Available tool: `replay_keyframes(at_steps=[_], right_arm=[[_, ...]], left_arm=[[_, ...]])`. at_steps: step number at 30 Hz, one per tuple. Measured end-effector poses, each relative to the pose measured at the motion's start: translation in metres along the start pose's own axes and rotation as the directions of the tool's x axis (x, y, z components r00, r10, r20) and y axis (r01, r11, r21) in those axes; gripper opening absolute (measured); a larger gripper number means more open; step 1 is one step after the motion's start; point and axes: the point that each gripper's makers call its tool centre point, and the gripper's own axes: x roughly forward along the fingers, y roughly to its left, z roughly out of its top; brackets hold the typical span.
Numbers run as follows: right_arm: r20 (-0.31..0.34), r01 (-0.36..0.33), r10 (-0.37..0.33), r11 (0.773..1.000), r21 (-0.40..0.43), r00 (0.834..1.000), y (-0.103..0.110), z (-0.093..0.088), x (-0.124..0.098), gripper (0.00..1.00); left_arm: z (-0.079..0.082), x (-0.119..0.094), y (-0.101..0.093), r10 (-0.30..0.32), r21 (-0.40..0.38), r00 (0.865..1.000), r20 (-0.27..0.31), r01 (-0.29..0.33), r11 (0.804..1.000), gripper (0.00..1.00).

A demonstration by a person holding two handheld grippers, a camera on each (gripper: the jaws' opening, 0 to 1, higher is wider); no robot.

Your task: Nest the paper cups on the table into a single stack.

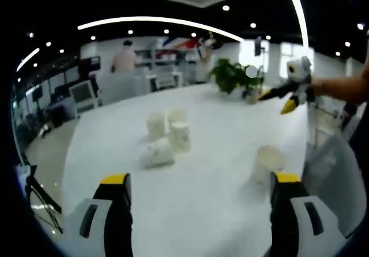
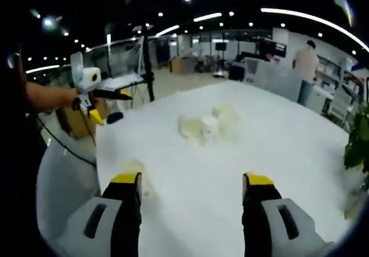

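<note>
Resting on the white counter [image 1: 219, 153]: a cluster of paper cups [image 1: 167, 133], three upright and one tipped on its side, contents not discernible. Well ahead of the left tool [image 1: 202, 182], jaws wide, empty. Single cup [image 1: 268, 162] beside its right jaw. Right tool [image 2: 193, 182] wide, empty.

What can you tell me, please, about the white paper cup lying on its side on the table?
The white paper cup lying on its side looks like plain, slightly crumpled paper. It rests on the white round table, at the front of a cluster with three upright white paper cups close behind it. Whether they touch is unclear. Neither gripper holds it.
</note>
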Motion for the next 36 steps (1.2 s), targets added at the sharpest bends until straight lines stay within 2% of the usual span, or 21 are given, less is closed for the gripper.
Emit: replay_keyframes(at_steps=[3, 7, 11, 14, 22, 25, 28, 33, 36], right_arm=[[0.033, 0.010, -0.010, 1.000, -0.001, 0.999, 0.000, -0.006, -0.003, 0.80], [0.072, 0.049, -0.048, 0.999, -0.006, 0.996, -0.006, -0.014, -0.009, 0.84], [0.127, 0.068, -0.075, 0.996, 0.055, 0.989, -0.013, -0.018, -0.017, 0.92], [0.122, 0.056, -0.067, 0.994, 0.096, 0.990, -0.013, -0.027, -0.021, 1.00], [0.114, 0.063, -0.074, 0.994, 0.093, 0.991, -0.012, -0.037, -0.028, 1.00], [0.118, 0.070, -0.081, 0.993, 0.093, 0.990, -0.012, -0.037, -0.029, 1.00], [0.123, 0.072, -0.084, 0.993, 0.095, 0.989, -0.012, -0.037, -0.029, 1.00], [0.127, 0.074, -0.087, 0.992, 0.107, 0.988, -0.011, -0.038, -0.028, 1.00], [0.136, 0.073, -0.088, 0.990, 0.117, 0.987, -0.011, -0.037, -0.027, 1.00]], left_arm=[[-0.003, -0.001, -0.002, 0.004, 0.006, 1.000, 0.007, -0.004, 1.000, 0.99], [-0.008, -0.003, -0.001, 0.010, -0.009, 1.000, 0.003, -0.010, 1.000, 0.99], [-0.012, -0.004, -0.003, 0.010, -0.010, 1.000, -0.004, -0.010, 1.000, 0.99], [-0.016, -0.005, -0.004, 0.005, -0.013, 1.000, -0.012, -0.005, 1.000, 0.99], [-0.017, -0.003, -0.001, 0.002, -0.003, 1.000, -0.022, -0.002, 1.000, 0.99], [-0.017, 0.001, 0.002, -0.013, 0.023, 0.999, -0.042, 0.014, 1.000, 0.99], [-0.016, 0.007, 0.006, -0.032, 0.076, 0.995, -0.090, 0.039, 0.996, 0.99], [-0.007, 0.019, 0.010, -0.071, 0.158, 0.988, -0.138, 0.093, 0.983, 0.99], [0.001, 0.027, 0.013, -0.095, 0.212, 0.982, -0.166, 0.129, 0.969, 0.99]])
